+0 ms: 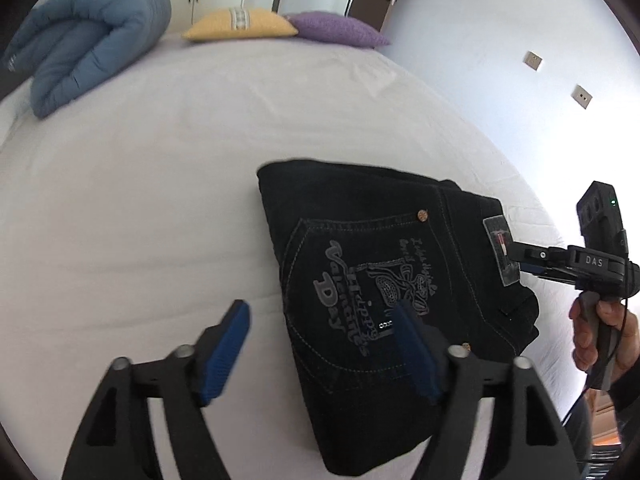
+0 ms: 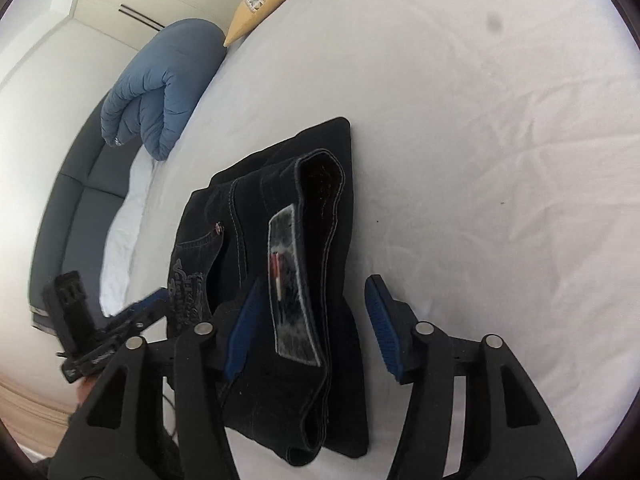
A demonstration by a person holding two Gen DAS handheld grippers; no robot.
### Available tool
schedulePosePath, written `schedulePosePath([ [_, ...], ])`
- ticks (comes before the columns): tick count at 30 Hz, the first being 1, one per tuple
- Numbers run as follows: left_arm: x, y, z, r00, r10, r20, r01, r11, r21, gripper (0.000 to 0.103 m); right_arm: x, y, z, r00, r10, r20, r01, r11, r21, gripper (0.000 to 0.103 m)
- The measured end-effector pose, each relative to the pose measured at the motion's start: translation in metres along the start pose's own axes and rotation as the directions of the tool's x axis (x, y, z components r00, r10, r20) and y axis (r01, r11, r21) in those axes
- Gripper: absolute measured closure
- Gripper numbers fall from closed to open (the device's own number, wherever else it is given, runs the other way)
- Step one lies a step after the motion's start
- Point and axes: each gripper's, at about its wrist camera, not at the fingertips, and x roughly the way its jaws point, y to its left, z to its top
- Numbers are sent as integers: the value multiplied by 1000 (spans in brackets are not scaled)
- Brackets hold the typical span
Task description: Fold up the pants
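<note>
The pants (image 1: 380, 280) lie on the bed (image 1: 160, 184) as a compact dark bundle, lower centre-right in my left wrist view and lower centre in my right wrist view. The back pocket with its pale embroidered lettering faces up, and the waistband with its grey patch (image 2: 294, 284) sits along one short side. From the right wrist view I can see several layers stacked there, the waistband edge curling open a little on top of a flatter layer beneath. I judge the folding essentially done: the legs are already doubled under, and no loose leg trails onto the sheet. What is left, at most, is pressing the top layer flat and squaring the edges.

My left gripper (image 1: 320, 348) hovers wide open at the bottom of its frame, one blue pad over the pocket and the other over bare sheet, holding nothing. My right gripper (image 2: 316, 320) is also spread wide, straddling the waistband end with nothing clamped; in the left view it shows at the right edge, close to the patch.

Farther out, a rolled blue duvet (image 1: 88, 44) lies upper left, with a yellow pillow (image 1: 240, 24) and a purple pillow (image 1: 336, 30) at the top of the bed.
</note>
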Motion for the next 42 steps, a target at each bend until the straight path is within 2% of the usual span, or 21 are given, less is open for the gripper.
schedulePosePath([
  [1, -18, -7, -3, 997, 41, 58, -42, 999, 20, 2, -7, 18, -6, 999, -30, 22, 31, 999, -36, 47],
  [3, -44, -18, 2, 980, 103, 169, -113, 992, 49, 0, -40, 45, -17, 991, -97, 95, 108, 987, -122, 47],
  [5, -81, -30, 0, 945, 179, 272, -201, 978, 56, 0, -73, 77, -31, 968, -154, 197, 192, 962, -195, 47],
  [6, -98, -31, -1, 926, 211, 313, -238, 970, 52, 0, -90, 94, -39, 950, -185, 252, 243, 944, -223, 47],
  [7, -122, -39, -4, 892, 253, 374, -286, 958, 34, 0, -102, 113, -44, 930, -206, 304, 286, 927, -244, 47],
  [9, -164, -37, -3, 844, 300, 445, -326, 945, -19, 0, -135, 143, -55, 883, -228, 411, 355, 897, -265, 41],
  [10, -177, -41, 6, 821, 326, 468, -345, 937, -48, 0, -154, 161, -63, 852, -229, 471, 384, 885, -262, 38],
  [12, -221, -41, 5, 768, 358, 531, -360, 927, -106, 0, -186, 186, -75, 798, -199, 569, 405, 876, -261, 17],
  [14, -255, -45, 2, 724, 376, 578, -358, 921, -151, 0, -220, 210, -92, 732, -140, 666, 416, 867, -275, 8],
  [15, -271, -46, 2, 712, 390, 584, -356, 917, -179, 0, -238, 221, -99, 703, -110, 703, 415, 866, -280, 5],
  [16, -284, -45, 2, 717, 386, 581, -347, 920, -182, 0, -249, 230, -104, 685, -97, 722, 415, 867, -277, 4],
  [17, -296, -44, 4, 730, 371, 573, -337, 926, -171, 0, -257, 239, -105, 682, -91, 725, 409, 870, -276, 4],
  [18, -305, -43, 6, 738, 368, 565, -331, 928, -172, 0, -267, 247, -106, 693, -103, 713, 406, 874, -269, 4],
  [20, -316, -39, 10, 739, 406, 537, -347, 913, -213, 0, -280, 263, -109, 691, -126, 711, 420, 871, -254, 4],
  [21, -319, -36, 10, 746, 437, 502, -361, 900, -246, 0, -285, 270, -112, 697, -136, 704, 427, 867, -255, 4],
  [23, -319, -29, 13, 774, 477, 417, -376, 875, -304, 0, -294, 283, -115, 719, -161, 676, 434, 864, -256, 4],
  [26, -318, -30, 10, 802, 466, 374, -368, 878, -305, 0, -303, 301, -129, 734, -213, 644, 466, 849, -249, 4],
  [30, -310, -42, 3, 837, 432, 335, -360, 897, -256, 0, -311, 331, -160, 751, -224, 621, 487, 823, -291, 4],
  [33, -309, -54, -1, 839, 439, 321, -386, 897, -218, 0, -314, 338, -169, 752, -250, 610, 498, 822, -277, 4],
  [37, -311, -63, -8, 843, 434, 319, -390, 900, -194, 0, -308, 333, -170, 773, -266, 576, 471, 848, -241, 4],
  [42, -304, -65, -12, 857, 422, 296, -378, 905, -195, 0, -286, 316, -170, 797, -297, 525, 467, 855, -225, 4],
])
